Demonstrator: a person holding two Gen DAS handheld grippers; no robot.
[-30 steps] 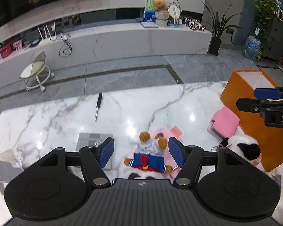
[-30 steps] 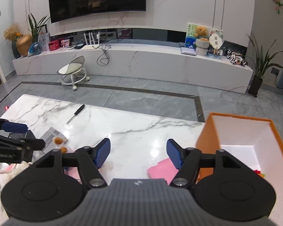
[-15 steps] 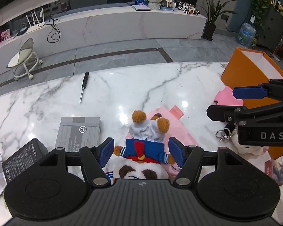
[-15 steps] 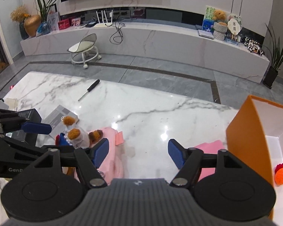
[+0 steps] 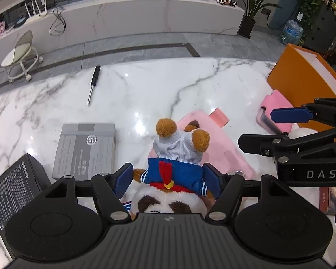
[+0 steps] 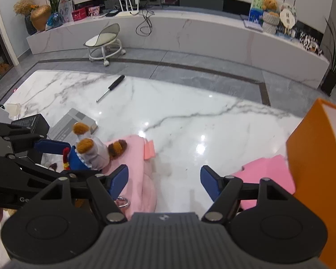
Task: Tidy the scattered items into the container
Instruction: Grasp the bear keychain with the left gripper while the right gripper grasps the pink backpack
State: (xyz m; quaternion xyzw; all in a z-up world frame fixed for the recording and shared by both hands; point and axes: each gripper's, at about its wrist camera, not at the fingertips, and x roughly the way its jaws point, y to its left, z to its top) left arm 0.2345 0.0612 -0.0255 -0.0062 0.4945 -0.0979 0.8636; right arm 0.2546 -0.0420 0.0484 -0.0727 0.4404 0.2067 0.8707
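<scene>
Both claws have sunk toward the white marble tabletop, left jaws just widening

Left claw (image 5: 168, 178) stands apart, straddling the brown plush bear in blue sailor top (image 5: 179, 154); right claw (image 6: 164, 179) gapes empty; close squarely on the torso, then carry to the orange box (image 6: 318, 157) rightward

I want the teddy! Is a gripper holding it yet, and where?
Not yet. The left gripper stands open around the teddy's blue body; the right gripper is empty.

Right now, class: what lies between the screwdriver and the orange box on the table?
Only bare marble table. In the right wrist view, nothing sits on the stretch from the screwdriver to the orange box; the pink items lie nearer the camera.
</scene>
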